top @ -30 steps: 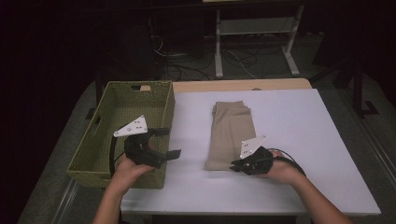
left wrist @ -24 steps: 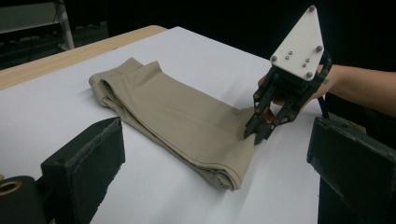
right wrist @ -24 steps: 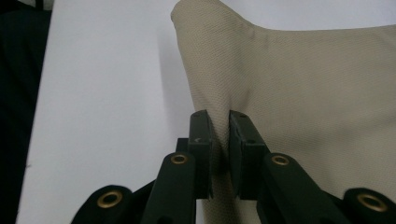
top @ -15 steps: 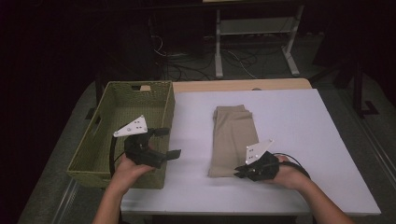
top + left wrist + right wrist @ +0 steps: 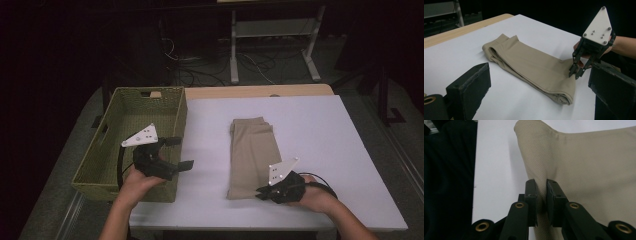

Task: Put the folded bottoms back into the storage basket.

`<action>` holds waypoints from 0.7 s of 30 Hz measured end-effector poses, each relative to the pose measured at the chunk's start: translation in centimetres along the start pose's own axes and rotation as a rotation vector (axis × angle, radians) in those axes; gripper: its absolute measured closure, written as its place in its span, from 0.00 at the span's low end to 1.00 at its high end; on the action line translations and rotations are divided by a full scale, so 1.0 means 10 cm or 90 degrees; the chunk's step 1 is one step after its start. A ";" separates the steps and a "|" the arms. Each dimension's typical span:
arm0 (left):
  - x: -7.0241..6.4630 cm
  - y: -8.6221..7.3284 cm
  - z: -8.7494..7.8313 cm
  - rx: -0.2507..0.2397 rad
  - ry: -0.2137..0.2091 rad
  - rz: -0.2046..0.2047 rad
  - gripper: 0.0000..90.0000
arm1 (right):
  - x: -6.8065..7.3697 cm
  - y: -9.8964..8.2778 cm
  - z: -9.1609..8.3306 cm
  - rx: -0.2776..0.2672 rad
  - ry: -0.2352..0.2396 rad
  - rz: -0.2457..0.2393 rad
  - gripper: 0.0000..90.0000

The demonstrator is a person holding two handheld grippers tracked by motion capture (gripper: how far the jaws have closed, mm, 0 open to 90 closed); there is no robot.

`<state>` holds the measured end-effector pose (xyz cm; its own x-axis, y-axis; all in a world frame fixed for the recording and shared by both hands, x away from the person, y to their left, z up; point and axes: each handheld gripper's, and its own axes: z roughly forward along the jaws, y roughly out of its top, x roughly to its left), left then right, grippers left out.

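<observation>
Woven green basket [image 5: 125,135], at left edge of white table [image 5: 310,130], partly overhanging it. Left gripper [image 5: 177,152], held above near right corner of basket, jaws spread wide, nothing between them, pointing toward trousers. Folded beige trousers [image 5: 250,155], flat on table, right of basket and apart from it, long axis running away from person. Right gripper [image 5: 262,192], at near right corner of trousers, jaws drawn narrow and pinching fabric edge; seen in right gripper view with cloth between pads [image 5: 531,192]. Right hand [image 5: 312,195], resting on table just right of trousers. Wooden strip [image 5: 250,91], along table's far edge.
</observation>
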<state>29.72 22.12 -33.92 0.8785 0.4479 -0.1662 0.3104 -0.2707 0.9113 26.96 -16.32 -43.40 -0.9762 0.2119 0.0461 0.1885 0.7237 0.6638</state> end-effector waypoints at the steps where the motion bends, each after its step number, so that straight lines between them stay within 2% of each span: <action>1: 0.00 0.00 0.00 0.000 0.000 0.000 0.05 | 0.01 -0.02 0.01 0.001 0.000 0.001 0.87; 8: 0.00 0.00 0.00 0.000 -0.001 0.000 0.05 | 0.01 -0.03 0.04 0.005 0.006 0.014 0.83; 9: 0.00 0.00 0.00 0.000 -0.002 0.000 0.05 | 0.01 -0.04 0.03 -0.003 0.012 0.022 0.78; 11: 0.00 0.00 0.00 0.000 -0.002 0.000 0.05 | 0.00 -0.04 0.02 -0.008 0.018 0.028 0.76; 13: 0.00 0.00 0.00 0.000 -0.002 0.000 0.05 | -0.01 -0.03 -0.03 -0.029 0.024 0.046 0.68; 14: 0.00 0.00 0.00 0.000 -0.002 0.000 0.05 | -0.01 -0.03 -0.03 -0.029 0.024 0.046 0.68; 15: 0.00 0.00 0.00 0.000 -0.001 0.000 0.05 | -0.01 -0.02 -0.05 -0.036 0.024 0.049 0.66; 16: 0.00 0.00 0.00 0.000 -0.001 0.000 0.05 | -0.02 -0.02 -0.09 -0.049 0.018 0.063 0.58; 17: 0.00 0.00 0.00 0.000 -0.001 0.000 0.05 | -0.02 -0.02 -0.09 -0.049 0.018 0.063 0.58; 18: 0.00 0.00 0.00 -0.001 -0.001 0.000 0.05 | -0.02 -0.02 -0.14 -0.059 0.005 0.078 0.54; 21: 0.00 0.00 0.00 0.000 -0.002 0.000 0.05 | -0.05 -0.06 -0.19 -0.067 -0.011 0.099 0.48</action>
<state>29.73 22.13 -33.93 0.8793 0.4458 -0.1673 0.3103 -0.2700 0.9115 27.12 -18.14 -42.41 -0.9339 0.3278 0.1430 0.3244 0.6083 0.7243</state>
